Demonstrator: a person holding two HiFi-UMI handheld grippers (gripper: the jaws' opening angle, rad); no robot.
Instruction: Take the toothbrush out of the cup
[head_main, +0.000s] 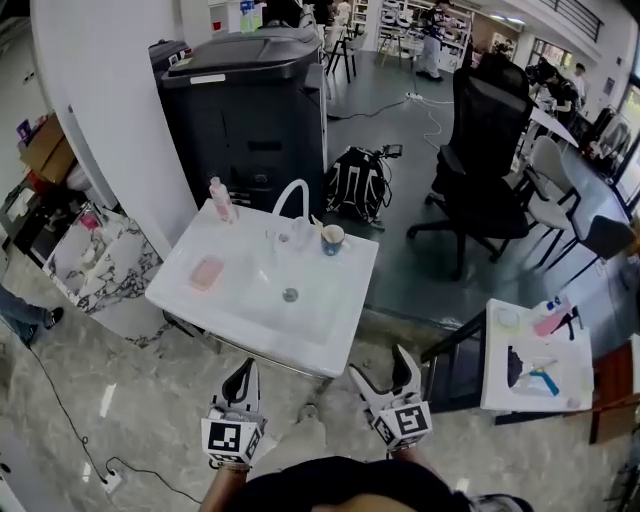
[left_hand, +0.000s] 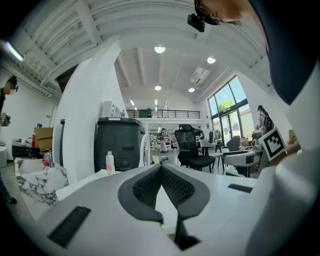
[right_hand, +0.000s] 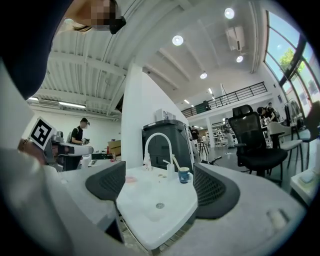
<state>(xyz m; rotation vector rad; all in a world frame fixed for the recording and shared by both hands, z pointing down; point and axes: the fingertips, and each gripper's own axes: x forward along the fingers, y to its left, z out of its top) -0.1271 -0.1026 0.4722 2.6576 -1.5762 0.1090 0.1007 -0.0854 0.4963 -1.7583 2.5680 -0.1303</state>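
**Head view: both grippers low, well short of the sink**

At the bottom edge, left gripper (head_main: 243, 372) and right gripper (head_main: 380, 362), each with its marker cube, pointing toward a white sink (head_main: 190, 300) ahead. Well apart from the basin's near rim, touching nothing.

Left gripper view: jaws pressed together, ribbed pads meeting at the tips, nothing pinched. Right gripper view: jaws spread wide and empty, with the sink framed in the gap far beyond them.

On the sink's back ledge, just right of the arched white faucet (head_main: 292, 198), a blue cup (head_main: 332, 240), upright. Inside it, the toothbrush (right_hand: 175, 163): pale, leaning left toward the faucet, upper part sticking out above the rim. Seen best in the right gripper view. Well apart from both grippers.

Elsewhere on the sink: a pink bottle (head_main: 221, 200) at the back left corner, a pink soap dish (head_main: 207, 272) on the left ledge, a drain (head_main: 290, 295) in the middle of the basin.

Behind the sink, a large dark cabinet (head_main: 245, 100) beside a white column (head_main: 110, 100). Right of the cabinet, a black backpack (head_main: 357, 185) on the floor and a black office chair (head_main: 485, 140). Near the right edge, a small white table (head_main: 498, 385) with a few coloured things on it, too small to name.
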